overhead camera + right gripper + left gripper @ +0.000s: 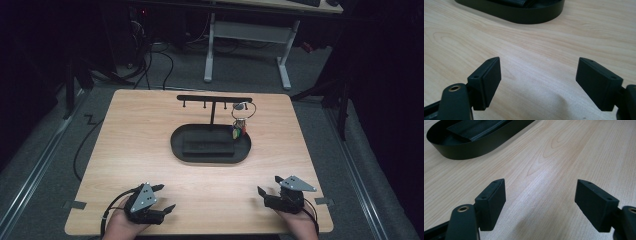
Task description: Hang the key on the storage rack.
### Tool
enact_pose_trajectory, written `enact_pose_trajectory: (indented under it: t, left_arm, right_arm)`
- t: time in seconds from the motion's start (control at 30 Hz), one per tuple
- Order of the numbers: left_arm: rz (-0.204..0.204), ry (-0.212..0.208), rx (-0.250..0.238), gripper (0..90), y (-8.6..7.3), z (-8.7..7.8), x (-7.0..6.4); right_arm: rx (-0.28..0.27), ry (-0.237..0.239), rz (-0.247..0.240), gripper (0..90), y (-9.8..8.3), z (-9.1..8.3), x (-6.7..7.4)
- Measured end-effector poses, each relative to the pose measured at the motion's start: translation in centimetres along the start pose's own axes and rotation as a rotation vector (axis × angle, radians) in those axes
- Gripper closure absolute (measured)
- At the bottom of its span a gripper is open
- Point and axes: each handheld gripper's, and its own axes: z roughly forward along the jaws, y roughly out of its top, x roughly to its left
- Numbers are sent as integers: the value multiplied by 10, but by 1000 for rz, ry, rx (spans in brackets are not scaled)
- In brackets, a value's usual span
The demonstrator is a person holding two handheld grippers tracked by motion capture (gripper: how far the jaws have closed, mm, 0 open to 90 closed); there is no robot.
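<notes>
Your left gripper point(161, 198) and right gripper point(269, 186) both released, bare bench point(210, 190) between jaws, black tray point(210, 145) well ahead.

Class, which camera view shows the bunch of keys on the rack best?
The high view: the keys hang in full from the rack's right end, above the black tray. The two gripper views face the table and the tray's rim, below the keys.
</notes>
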Motion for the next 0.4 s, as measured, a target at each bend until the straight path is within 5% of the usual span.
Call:
enact_pose_trajectory:
  t: [0.4]
  left_arm:
    - [4,8,7,253,-2,-3,1]
  right_arm:
    - [15,19,7,201,1,7,-1]
